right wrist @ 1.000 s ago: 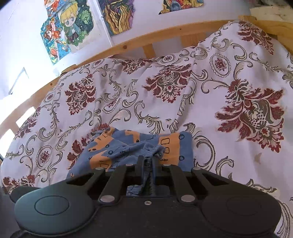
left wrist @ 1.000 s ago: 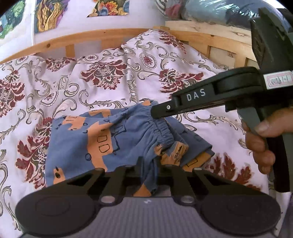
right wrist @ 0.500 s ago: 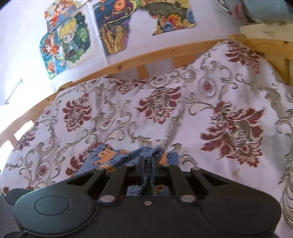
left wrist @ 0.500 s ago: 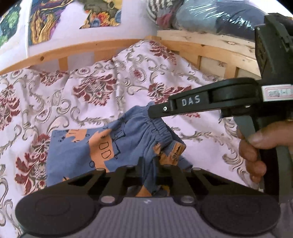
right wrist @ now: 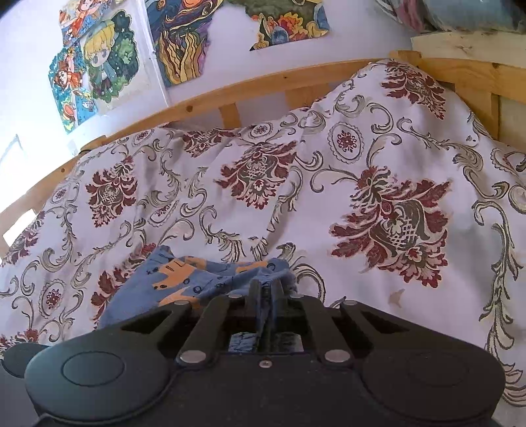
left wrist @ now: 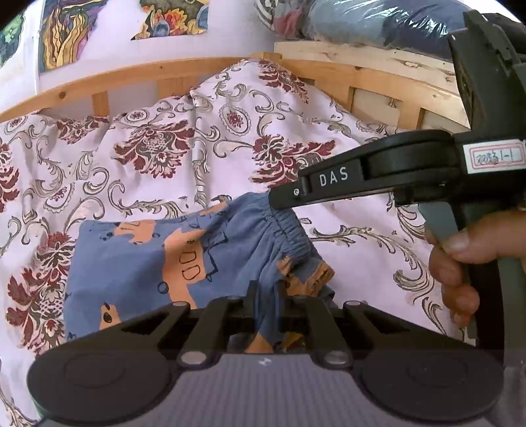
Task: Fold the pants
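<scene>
Small blue pants (left wrist: pixel 138 262) with orange prints lie on a floral bedspread (left wrist: pixel 157 154), their elastic waistband lifted at the right. My left gripper (left wrist: pixel 267 289) is shut on the near end of the waistband. My right gripper (left wrist: pixel 279 200), seen from the side in the left wrist view with a hand (left wrist: pixel 460 262) on its handle, is shut on the far end of the waistband. In the right wrist view the right gripper (right wrist: pixel 265 289) pinches blue fabric between its fingers, and the pants (right wrist: pixel 177 279) trail down to the left.
A wooden bed rail (left wrist: pixel 131 78) runs along the back, with a wooden shelf (left wrist: pixel 361 59) and wrapped bundles (left wrist: pixel 378 19) at the upper right. Posters (right wrist: pixel 98 62) hang on the white wall. The bedspread bulges up at the right (right wrist: pixel 411 147).
Both grippers have risen with the waistband; the pants hang lower in both views and more wall and posters show. The grips stay shut.
</scene>
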A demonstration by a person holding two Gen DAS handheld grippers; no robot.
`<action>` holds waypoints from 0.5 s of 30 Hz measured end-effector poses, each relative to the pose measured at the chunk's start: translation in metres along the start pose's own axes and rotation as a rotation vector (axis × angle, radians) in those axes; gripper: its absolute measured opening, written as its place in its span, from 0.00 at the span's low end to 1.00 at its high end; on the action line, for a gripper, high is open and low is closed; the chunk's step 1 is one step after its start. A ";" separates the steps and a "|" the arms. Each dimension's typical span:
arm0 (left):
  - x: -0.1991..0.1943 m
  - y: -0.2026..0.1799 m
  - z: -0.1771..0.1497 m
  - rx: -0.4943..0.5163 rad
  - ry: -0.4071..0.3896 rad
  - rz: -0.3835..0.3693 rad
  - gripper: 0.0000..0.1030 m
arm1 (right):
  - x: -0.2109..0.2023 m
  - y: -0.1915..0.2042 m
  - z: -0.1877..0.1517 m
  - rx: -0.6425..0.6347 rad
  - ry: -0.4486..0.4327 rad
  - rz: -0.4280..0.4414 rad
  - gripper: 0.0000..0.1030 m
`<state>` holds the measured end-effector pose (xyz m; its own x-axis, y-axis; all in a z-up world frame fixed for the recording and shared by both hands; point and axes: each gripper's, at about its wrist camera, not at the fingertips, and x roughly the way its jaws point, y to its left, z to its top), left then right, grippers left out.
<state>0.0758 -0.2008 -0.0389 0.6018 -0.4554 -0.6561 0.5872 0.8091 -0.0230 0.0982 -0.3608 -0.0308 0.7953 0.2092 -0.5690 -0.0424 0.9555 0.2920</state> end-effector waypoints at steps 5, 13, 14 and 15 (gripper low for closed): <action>0.008 0.001 -0.004 0.006 0.023 -0.015 0.09 | 0.010 -0.001 -0.004 -0.003 0.052 -0.029 0.05; 0.006 0.008 -0.013 0.038 0.065 -0.085 0.25 | 0.016 -0.010 -0.017 0.018 0.152 -0.105 0.32; 0.002 0.011 -0.014 0.041 0.071 -0.103 0.29 | 0.011 -0.010 -0.019 0.023 0.144 -0.119 0.45; -0.003 0.014 -0.015 0.041 0.078 -0.122 0.37 | 0.006 -0.010 -0.019 0.029 0.136 -0.129 0.53</action>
<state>0.0738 -0.1822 -0.0485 0.4817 -0.5175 -0.7072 0.6757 0.7333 -0.0764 0.0918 -0.3652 -0.0521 0.7037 0.1135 -0.7013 0.0737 0.9702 0.2310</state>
